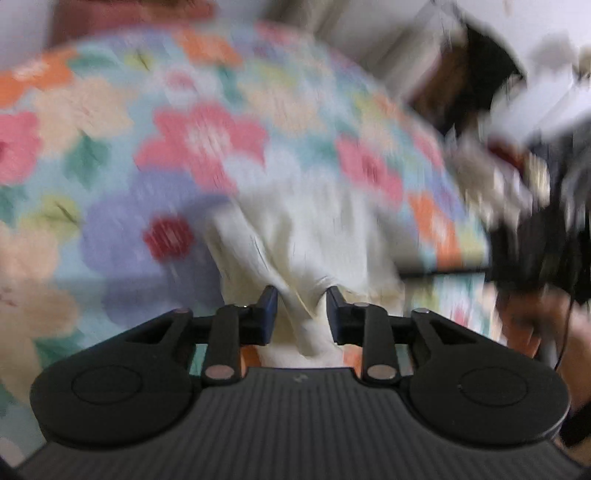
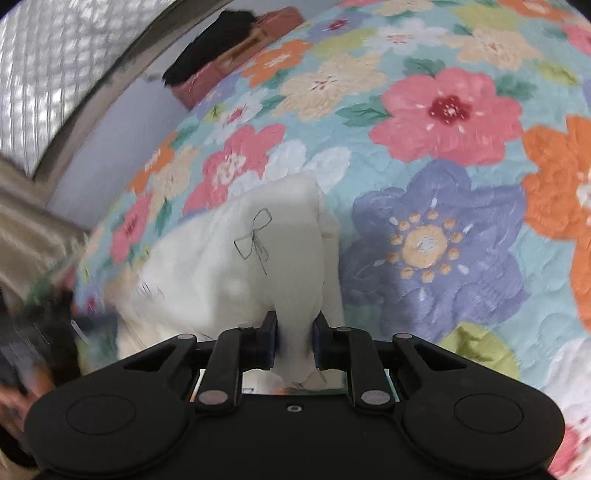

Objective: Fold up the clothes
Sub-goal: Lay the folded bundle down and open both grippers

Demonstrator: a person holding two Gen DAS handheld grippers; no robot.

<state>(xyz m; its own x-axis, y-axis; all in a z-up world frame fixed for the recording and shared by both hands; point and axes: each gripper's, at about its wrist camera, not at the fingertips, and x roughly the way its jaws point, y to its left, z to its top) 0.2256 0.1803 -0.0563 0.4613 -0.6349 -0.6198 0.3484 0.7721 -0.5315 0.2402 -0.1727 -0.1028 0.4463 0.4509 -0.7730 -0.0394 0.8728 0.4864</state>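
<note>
A floral quilt (image 2: 461,192) with pink, orange, lilac and cream blooms on a pale blue ground covers the bed and fills most of both wrist views; the left wrist view is heavily motion-blurred, the right wrist view is sharp except at its left edge. A cream-white garment (image 2: 266,258) lies bunched on the quilt, near the edge of the bed, and runs back toward both cameras. On its upper face, a thin dark line drawing of a bow (image 2: 255,240) is visible in the right wrist view. Beyond the far edge of the bed, the right wrist view shows a dark item (image 2: 207,48) lying on reddish-brown furniture (image 2: 258,33); neither can be identified further. The right gripper (image 2: 294,341) pinches a gathered fold of the garment: the fabric fills the narrow gap between its two fingers and both pads press against it. The left gripper (image 1: 302,314) has a fold of the same garment (image 1: 306,236) passing between its fingers, with the jaws standing slightly wider; because of the blur, it cannot be told whether its pads press on the cloth or stand just clear of it. A person's hand (image 1: 535,317) appears, blurred, at the right edge of the left wrist view.
</note>
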